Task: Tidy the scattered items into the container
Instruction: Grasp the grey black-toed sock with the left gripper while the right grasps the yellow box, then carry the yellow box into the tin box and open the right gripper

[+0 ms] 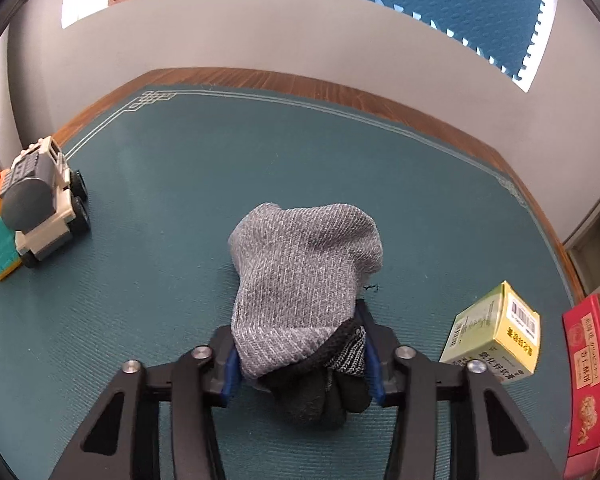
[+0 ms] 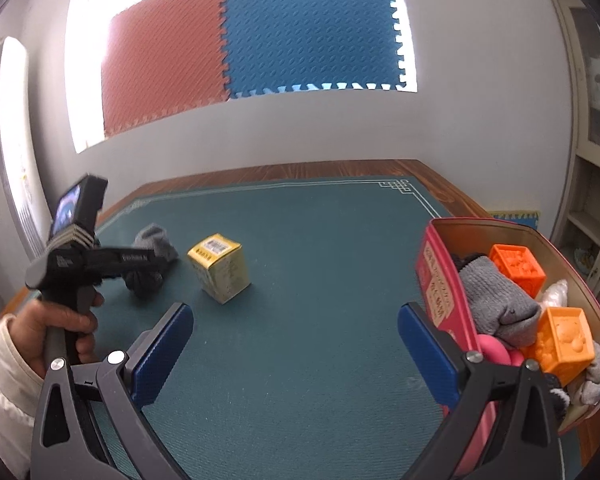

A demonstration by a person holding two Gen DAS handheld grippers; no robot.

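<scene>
A grey sock [image 1: 304, 272] with a dark cuff lies bunched on the teal mat [image 1: 180, 184]. My left gripper [image 1: 300, 368] is shut on its cuff end, with blue pads [image 1: 229, 372] pressing both sides. The right wrist view shows the same gripper [image 2: 144, 264] at the sock [image 2: 156, 240], held by a person's hand [image 2: 60, 328]. A yellow-green carton [image 1: 496, 332] [image 2: 220, 268] stands on the mat right of the sock. The pink-red tin [image 2: 440, 284] [image 1: 584, 364] holds orange cubes [image 2: 518, 266], another grey sock [image 2: 496, 300] and a pink item. My right gripper [image 2: 296, 316] hangs open over bare mat, left of the tin.
A toy truck [image 1: 44, 200] with coloured bricks sits at the mat's left edge. The wooden table edge [image 2: 300, 170] borders the mat, with a grey wall and foam tiles [image 2: 260, 40] behind. A shelf unit [image 2: 592, 200] stands at the right.
</scene>
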